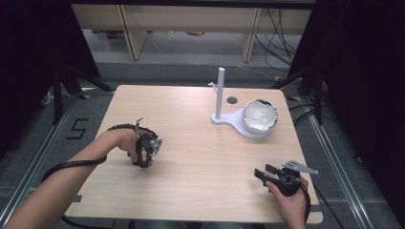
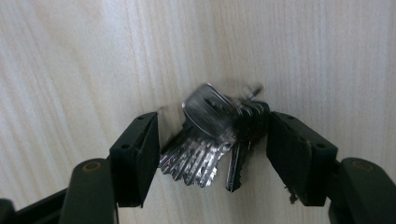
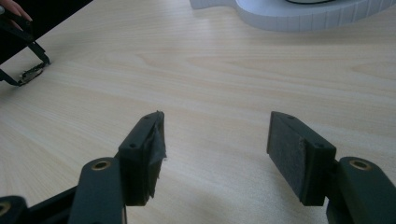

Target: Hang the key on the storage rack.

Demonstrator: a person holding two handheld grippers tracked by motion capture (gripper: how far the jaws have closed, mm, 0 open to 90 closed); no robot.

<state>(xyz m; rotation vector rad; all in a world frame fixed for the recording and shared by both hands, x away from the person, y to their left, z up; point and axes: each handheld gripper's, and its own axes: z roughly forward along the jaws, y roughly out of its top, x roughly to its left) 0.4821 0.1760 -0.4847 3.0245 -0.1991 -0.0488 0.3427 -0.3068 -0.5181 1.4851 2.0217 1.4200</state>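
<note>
Pointing straight down at the counter (image 1: 191, 143), the left gripper (image 2: 212, 135) has its two jaws standing on either side of a bunch of keys (image 2: 217, 135). The keys lie flat on the wood, fanned out, with the blades toward the camera and the heads toward the far side. The jaws are half open; the right one looks to be just touching the bunch, the left one is a little apart from it, so I judge that the grip is not yet closed. This upright pose makes sense, because flat keys can only be pinched from above.

In the high view the left gripper (image 1: 145, 148) is at the left middle of the counter, and the right gripper (image 1: 267, 172) rests near the front right corner, well apart. Its jaws are wide open and hold nothing; the right gripper view shows bare wood between them. It seems to wait out of the way.

At the far right stands a white stand (image 1: 224, 117) with an upright post (image 1: 220, 90), and a white bowl (image 1: 259, 116) sits on its base. Nothing lies between the keys and this stand. The post has a small hook, perhaps for the keys, but this is only my guess.
</note>
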